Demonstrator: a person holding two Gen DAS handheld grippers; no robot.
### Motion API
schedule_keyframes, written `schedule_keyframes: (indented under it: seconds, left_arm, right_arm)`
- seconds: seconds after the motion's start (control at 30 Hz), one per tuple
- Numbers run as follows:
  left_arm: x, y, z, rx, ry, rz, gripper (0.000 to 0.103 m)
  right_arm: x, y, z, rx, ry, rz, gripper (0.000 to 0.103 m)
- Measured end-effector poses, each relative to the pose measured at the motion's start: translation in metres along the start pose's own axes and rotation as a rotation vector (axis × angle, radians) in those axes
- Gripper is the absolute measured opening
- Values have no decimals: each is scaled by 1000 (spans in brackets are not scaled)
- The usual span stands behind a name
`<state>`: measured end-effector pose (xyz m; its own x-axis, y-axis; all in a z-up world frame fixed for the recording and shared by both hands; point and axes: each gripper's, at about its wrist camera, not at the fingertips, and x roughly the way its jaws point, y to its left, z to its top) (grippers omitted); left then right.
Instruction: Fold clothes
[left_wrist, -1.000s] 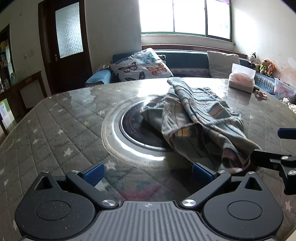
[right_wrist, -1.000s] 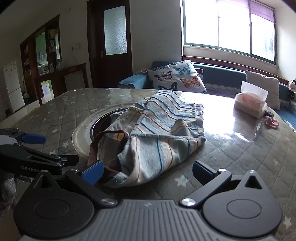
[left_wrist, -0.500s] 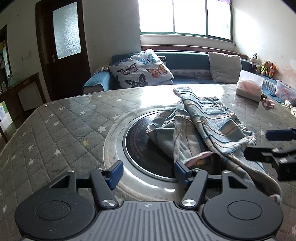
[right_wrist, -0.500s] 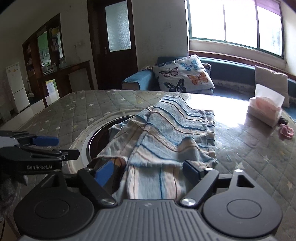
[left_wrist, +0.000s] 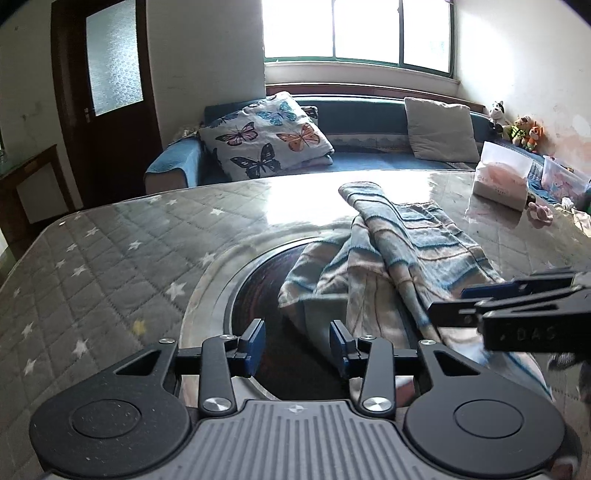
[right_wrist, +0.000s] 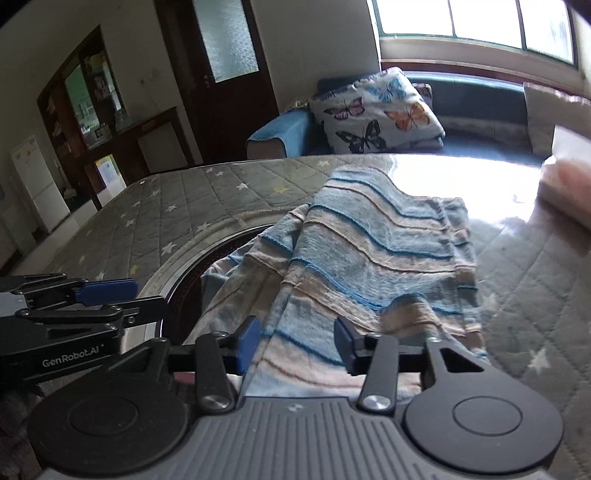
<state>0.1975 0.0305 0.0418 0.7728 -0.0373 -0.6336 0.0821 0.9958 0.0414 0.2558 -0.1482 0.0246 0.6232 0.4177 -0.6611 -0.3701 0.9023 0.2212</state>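
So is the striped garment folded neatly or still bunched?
Bunched: the striped garment lies in loose, uneven overlapping layers, partly draped over the round inset of the table.

The left hand-held gripper (left_wrist: 297, 345), jaws parted, hovers at the striped garment's (left_wrist: 391, 266) near edge on the quilted tabletop (left_wrist: 110, 266).

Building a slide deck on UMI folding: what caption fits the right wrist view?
Right gripper, jaws open, straddles the near edge of a striped garment on a quilted table; left gripper alongside.
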Motion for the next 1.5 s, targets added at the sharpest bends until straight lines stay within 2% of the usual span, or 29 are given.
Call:
schedule_keyframes:
  seconds: [0.17,0.3,0.43,0.53,0.67,0.7,0.73,0.8,0.83,0.93,1.13,1.5]
  left_arm:
    - [23,-4,17,9,1,-35,42]
    - [39,-7,31,1,2,-63,42]
    - [53,-12,42,-9,2,-90,43]
    - [66,-15,47,-17,25,-108,45]
    - [80,-16,50,-25,53,-141,44]
    - [83,-16,50,-26,59,-152,41]
    - [85,-16,50,-27,65,-163,29]
    - [87,-16,49,-31,73,-184,12]
    - [86,-16,48,-36,71,-190,8]
    - [78,-14,47,-41,47,-185,3]
    - [51,-11,45,-54,-4,-159,2]
    - [-39,30,17,-150,-94,-41,2]
  right_arm:
    - [17,-5,1,20,24,21,18]
    - [18,-10,-2,36,28,8,6]
    - [12,-13,-1,46,12,42,5]
    - [12,-12,1,52,10,64,10]
    - [18,-10,0,46,22,73,11]
    - [19,-9,0,46,25,73,11]
    - [20,-9,-1,45,28,74,11]
    - [20,-11,-2,45,27,67,7]
    - [18,-12,-2,48,21,64,5]
    - [7,-16,-3,51,-6,48,3]
    - [-28,-29,-6,71,-81,-10,3]
    - [-114,-70,-30,173,-217,-146,3]
